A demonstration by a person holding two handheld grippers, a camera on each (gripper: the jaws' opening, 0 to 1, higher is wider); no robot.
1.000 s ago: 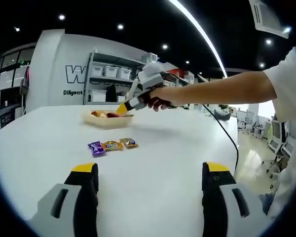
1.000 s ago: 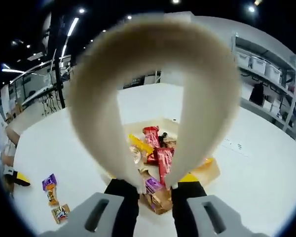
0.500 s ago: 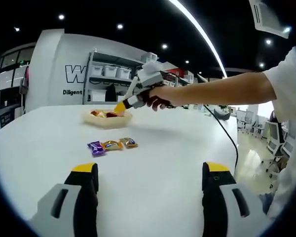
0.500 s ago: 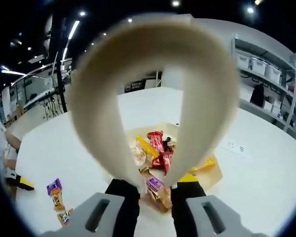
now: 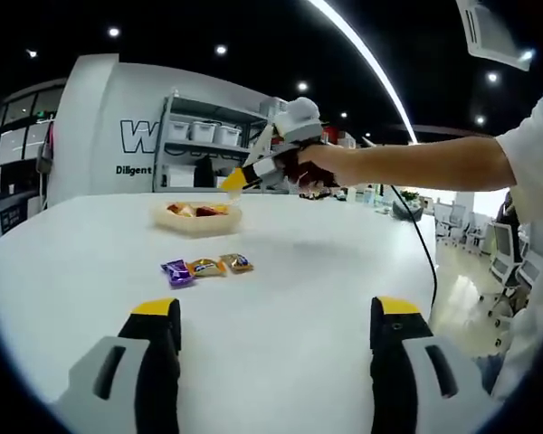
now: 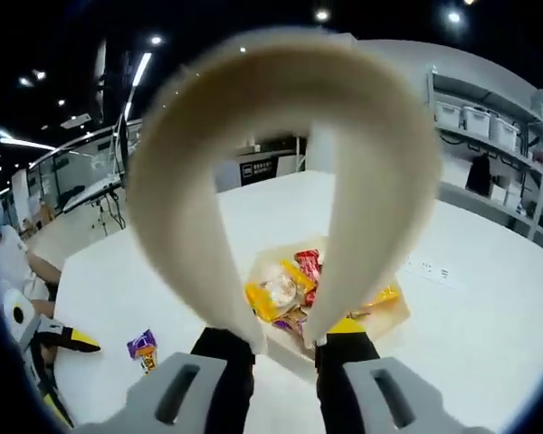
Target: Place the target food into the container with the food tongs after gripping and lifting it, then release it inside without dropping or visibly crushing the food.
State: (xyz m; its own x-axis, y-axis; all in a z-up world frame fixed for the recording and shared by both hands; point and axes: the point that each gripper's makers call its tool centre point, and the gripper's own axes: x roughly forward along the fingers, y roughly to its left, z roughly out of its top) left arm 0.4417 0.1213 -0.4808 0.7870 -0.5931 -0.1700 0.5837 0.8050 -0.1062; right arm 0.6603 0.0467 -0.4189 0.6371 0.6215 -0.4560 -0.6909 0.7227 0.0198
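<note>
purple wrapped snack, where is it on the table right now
In the left gripper view the purple wrapped snack lies on the white table, leftmost of three loose snacks, nearer than the shallow beige container.

- The left claw (image 5: 271,339) sits low, its two jaws spread wide apart with nothing between them.
- The right claw (image 5: 238,181) is raised and tilted downward, held in a hand (image 5: 309,168) at the end of a bare forearm (image 5: 425,163) stretched out level.
- In the right gripper view, the right claw (image 6: 283,345) has its jaws drawn close.
</note>
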